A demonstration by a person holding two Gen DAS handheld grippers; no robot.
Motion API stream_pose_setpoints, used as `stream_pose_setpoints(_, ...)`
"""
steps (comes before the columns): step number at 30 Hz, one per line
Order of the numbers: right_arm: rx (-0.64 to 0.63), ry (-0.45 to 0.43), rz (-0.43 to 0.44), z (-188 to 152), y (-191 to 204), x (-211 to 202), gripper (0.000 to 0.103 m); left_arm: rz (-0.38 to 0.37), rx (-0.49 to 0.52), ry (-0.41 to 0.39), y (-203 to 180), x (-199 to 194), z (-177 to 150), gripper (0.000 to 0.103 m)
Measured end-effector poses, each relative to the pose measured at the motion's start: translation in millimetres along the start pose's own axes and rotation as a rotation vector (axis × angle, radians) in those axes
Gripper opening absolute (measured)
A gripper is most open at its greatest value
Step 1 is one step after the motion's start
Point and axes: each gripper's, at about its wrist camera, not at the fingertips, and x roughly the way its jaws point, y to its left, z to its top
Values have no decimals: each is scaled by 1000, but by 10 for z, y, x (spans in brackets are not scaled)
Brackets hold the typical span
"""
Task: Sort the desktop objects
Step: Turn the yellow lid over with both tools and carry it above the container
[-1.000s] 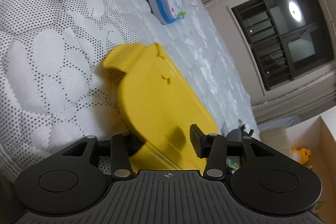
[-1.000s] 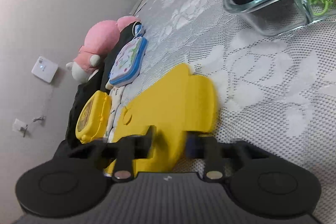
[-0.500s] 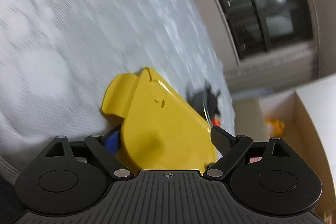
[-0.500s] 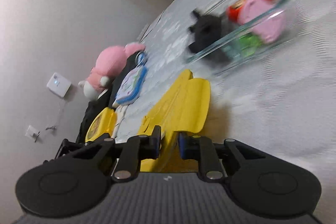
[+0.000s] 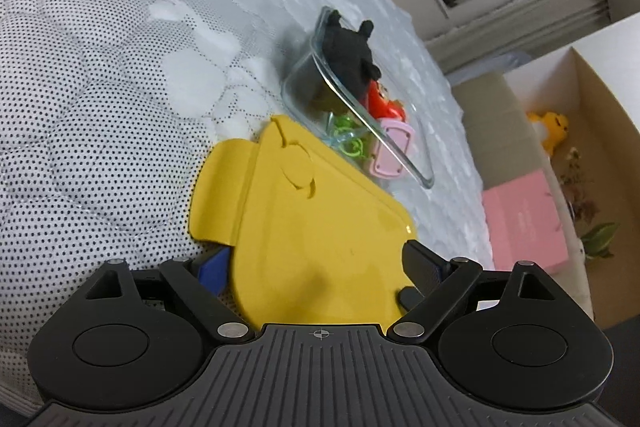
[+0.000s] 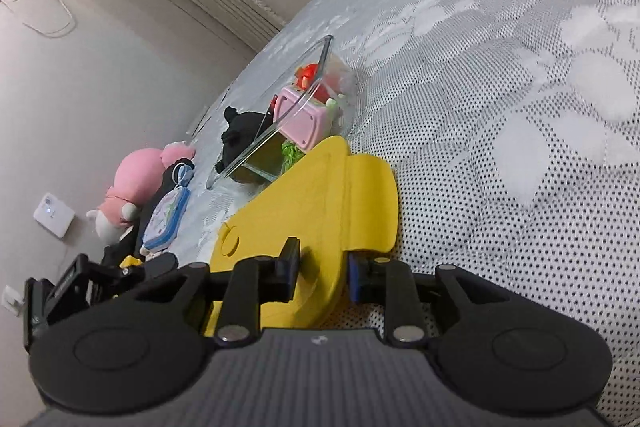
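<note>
A yellow lid [image 5: 312, 235] with a side tab hangs just over the dotted white bedspread [image 5: 100, 115]. My right gripper [image 6: 322, 269] is shut on the lid's [image 6: 312, 203] near edge beside the tab. The fingers of my left gripper [image 5: 316, 263] are spread wide, with the lid's other end lying between them. Just beyond the lid stands a glass container [image 5: 298, 95] holding a black plush [image 5: 348, 47], a red toy [image 5: 380, 101], green rings [image 5: 348, 143] and a pink item [image 5: 390, 155]. The right wrist view shows the same container [image 6: 280, 115] behind the lid's tip.
A pink plush [image 6: 136, 183] and a blue-rimmed pouch [image 6: 168, 223] lie by the wall at the far end of the bed. Past the bed's edge are a pink box [image 5: 524, 223] and an open carton holding a yellow toy [image 5: 554, 125].
The lid has been carried across the bed until its tip is close to the glass container. My left gripper's fingers have spread wider apart. The right gripper has kept its hold.
</note>
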Motion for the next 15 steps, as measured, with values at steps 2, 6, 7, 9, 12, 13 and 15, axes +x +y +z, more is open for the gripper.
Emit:
stream_pose_setpoints(2, -17, -3, -11, -2, 18, 10, 30, -12, -32, 1, 53, -25, 18, 92)
stream_pose_setpoints(6, -46, -7, -27, -34, 67, 9, 33, -19, -53, 7, 82, -33, 44, 91)
stream_pose_setpoints(7, -54, -7, -31, -41, 80, 9, 34, -14, -47, 7, 63, -28, 38, 91)
stream_pose_setpoints(9, -68, -9, -39, -57, 104, 9, 38, 1, -31, 4, 32, -17, 27, 90)
stream_pose_setpoints(12, -91, -12, -51, -81, 142, 8, 38, 37, -5, 2, -6, -22, 23, 79)
stream_pose_setpoints(13, -98, -13, -55, -88, 154, 8, 39, 55, 2, 1, -18, -19, 30, 70)
stream_pose_setpoints(15, -109, -15, -61, -101, 177, 8, 44, 90, 17, -3, -15, -44, 32, 54)
